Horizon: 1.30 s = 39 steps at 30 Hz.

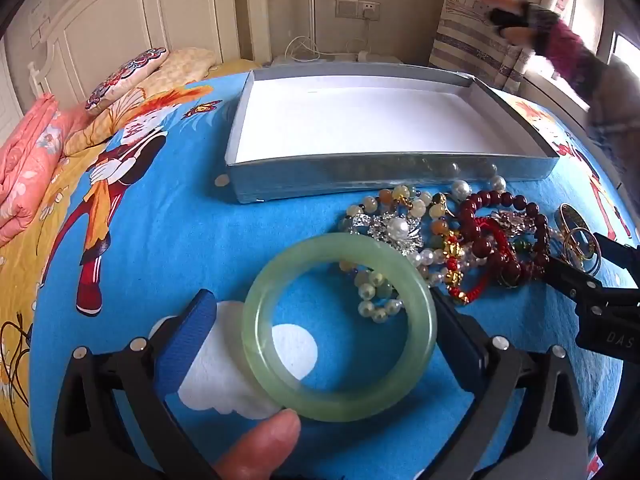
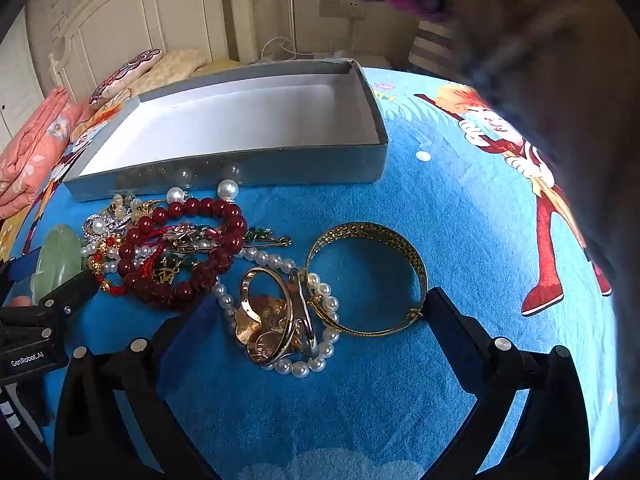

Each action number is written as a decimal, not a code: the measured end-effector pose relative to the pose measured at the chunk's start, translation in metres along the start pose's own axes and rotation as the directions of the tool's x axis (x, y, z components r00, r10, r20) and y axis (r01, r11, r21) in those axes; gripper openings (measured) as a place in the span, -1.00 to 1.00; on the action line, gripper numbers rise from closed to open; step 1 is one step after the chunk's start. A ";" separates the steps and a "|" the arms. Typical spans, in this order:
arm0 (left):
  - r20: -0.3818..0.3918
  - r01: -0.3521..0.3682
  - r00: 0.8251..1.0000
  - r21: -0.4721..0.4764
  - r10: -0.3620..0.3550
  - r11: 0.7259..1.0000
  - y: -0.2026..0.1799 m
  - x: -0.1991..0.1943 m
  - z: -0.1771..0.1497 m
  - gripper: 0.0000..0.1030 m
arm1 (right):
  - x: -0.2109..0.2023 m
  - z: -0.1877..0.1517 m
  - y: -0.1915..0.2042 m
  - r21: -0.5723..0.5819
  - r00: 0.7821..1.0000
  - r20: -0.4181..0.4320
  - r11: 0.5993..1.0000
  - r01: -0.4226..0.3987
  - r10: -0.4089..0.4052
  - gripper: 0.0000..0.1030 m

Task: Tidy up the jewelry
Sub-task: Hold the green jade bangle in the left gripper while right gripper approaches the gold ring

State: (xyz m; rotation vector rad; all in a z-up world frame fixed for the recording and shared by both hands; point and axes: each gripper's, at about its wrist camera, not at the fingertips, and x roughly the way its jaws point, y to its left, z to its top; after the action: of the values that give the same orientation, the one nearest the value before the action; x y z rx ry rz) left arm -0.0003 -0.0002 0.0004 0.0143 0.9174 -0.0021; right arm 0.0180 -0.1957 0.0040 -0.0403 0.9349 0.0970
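Glossy translucent green bangle [image 1: 339, 326], shiny gold metal bangle [image 2: 366, 278], polished red beads [image 2: 192, 248], matt cardboard box [image 1: 384, 178], soft cloth bedspread [image 1: 192, 240].

Bedroom. Bed covered w/ a bright blue cartoon-print sheet [image 1: 192, 216], yellow along its left edge. Cream-white panelled wooden headboard [image 1: 120, 28] at the far end. In front of it: a floral-embroidered pillow [image 1: 128, 76] lying on a pale yellow quilted pillow [image 1: 184, 66]. Folded salmon-pink floral quilt [image 1: 28, 168] stacked at the left. Beige wall behind w/ a white switch-and-socket plate [image 1: 358, 9], plug in, white cables [image 1: 308, 46] trailing down. Striped, ship-print curtain [image 1: 476, 36] at the right beside a bright window [image 1: 626, 54], daylight coming in; details there blurred, prob. a sill below.
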 end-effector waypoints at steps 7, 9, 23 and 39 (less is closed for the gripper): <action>0.001 0.002 1.000 -0.002 -0.002 1.000 0.000 -0.002 -0.002 0.96 | 0.000 0.000 0.000 -0.001 1.000 -0.006 1.000 0.001 -0.001 0.91; -0.005 0.003 1.000 -0.002 -0.003 1.000 0.000 0.000 0.000 0.96 | 0.000 0.000 0.000 -0.001 1.000 -0.007 1.000 0.001 -0.001 0.91; -0.006 0.003 1.000 -0.002 -0.003 1.000 0.000 0.000 0.000 0.96 | 0.000 0.000 0.000 -0.001 1.000 -0.007 1.000 0.001 -0.001 0.91; -0.007 0.003 1.000 -0.002 -0.003 1.000 0.000 0.000 0.000 0.96 | 0.000 0.000 0.000 -0.001 1.000 -0.007 1.000 0.001 -0.001 0.91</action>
State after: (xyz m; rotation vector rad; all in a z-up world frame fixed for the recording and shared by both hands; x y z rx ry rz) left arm -0.0001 -0.0001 0.0002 0.0108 0.9244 -0.0039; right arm 0.0181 -0.1960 0.0039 -0.0421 0.9418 0.0963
